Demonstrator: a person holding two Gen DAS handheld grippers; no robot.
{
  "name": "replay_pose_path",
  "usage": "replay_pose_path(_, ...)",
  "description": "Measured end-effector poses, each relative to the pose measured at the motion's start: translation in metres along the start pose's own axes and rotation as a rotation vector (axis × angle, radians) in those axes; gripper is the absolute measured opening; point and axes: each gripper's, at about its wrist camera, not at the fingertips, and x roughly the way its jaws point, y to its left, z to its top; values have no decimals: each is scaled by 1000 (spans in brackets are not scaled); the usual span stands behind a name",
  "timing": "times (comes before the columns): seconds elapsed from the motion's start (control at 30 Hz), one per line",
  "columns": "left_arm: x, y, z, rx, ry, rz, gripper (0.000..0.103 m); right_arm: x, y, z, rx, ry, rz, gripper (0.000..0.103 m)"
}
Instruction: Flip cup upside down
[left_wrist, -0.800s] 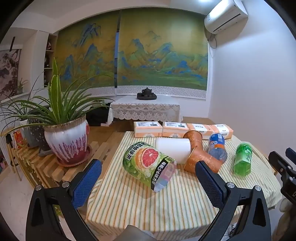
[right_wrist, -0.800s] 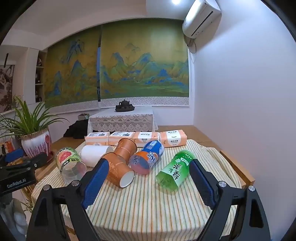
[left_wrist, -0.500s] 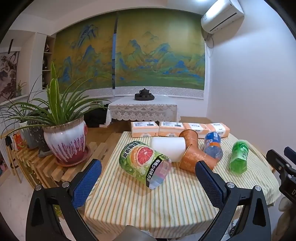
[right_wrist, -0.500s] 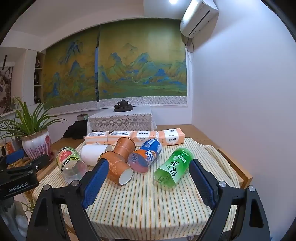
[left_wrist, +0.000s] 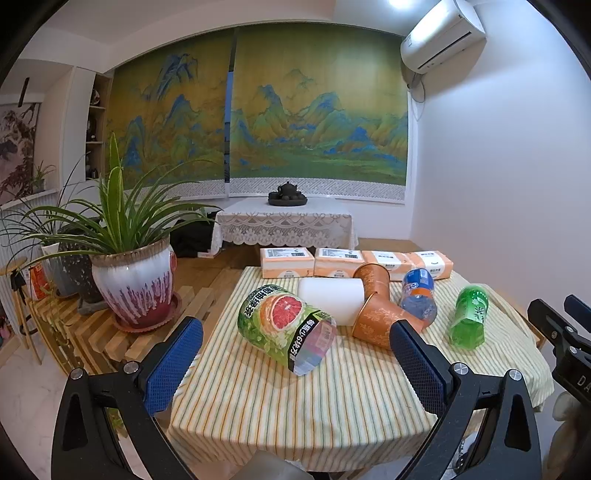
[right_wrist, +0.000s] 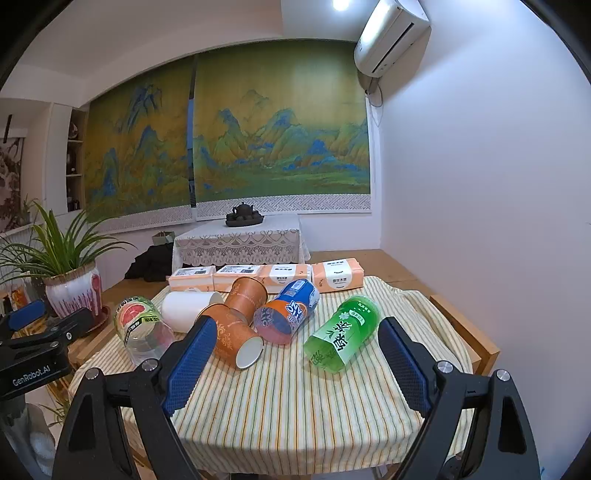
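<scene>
Several cups lie on their sides on the striped tablecloth (left_wrist: 295, 406): a grapefruit-print cup (left_wrist: 286, 328) (right_wrist: 142, 328), a white cup (left_wrist: 332, 299) (right_wrist: 186, 306), two orange cups (left_wrist: 380, 317) (right_wrist: 231, 332), a blue-orange cup (left_wrist: 417, 293) (right_wrist: 286, 312) and a green cup (left_wrist: 469, 315) (right_wrist: 343, 334). My left gripper (left_wrist: 295, 363) is open and empty, just short of the grapefruit cup. My right gripper (right_wrist: 295, 362) is open and empty, short of the green and orange cups.
Tissue packs (left_wrist: 354, 260) (right_wrist: 266, 275) line the table's far edge. A potted plant (left_wrist: 129, 280) stands on a slatted wooden bench at the left. A lace-covered table with a tea set (right_wrist: 242, 238) stands behind. A white wall is at the right.
Both grippers have drawn back and risen a little from the table, so the cups look smaller and farther. The cups have not moved. Both stay open.
</scene>
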Motion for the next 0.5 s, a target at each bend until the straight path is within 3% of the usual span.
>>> replay_pose_path(0.5,-6,-5,0,8,-5,-2,102,-4,-1,-2,1,4,-3,87)
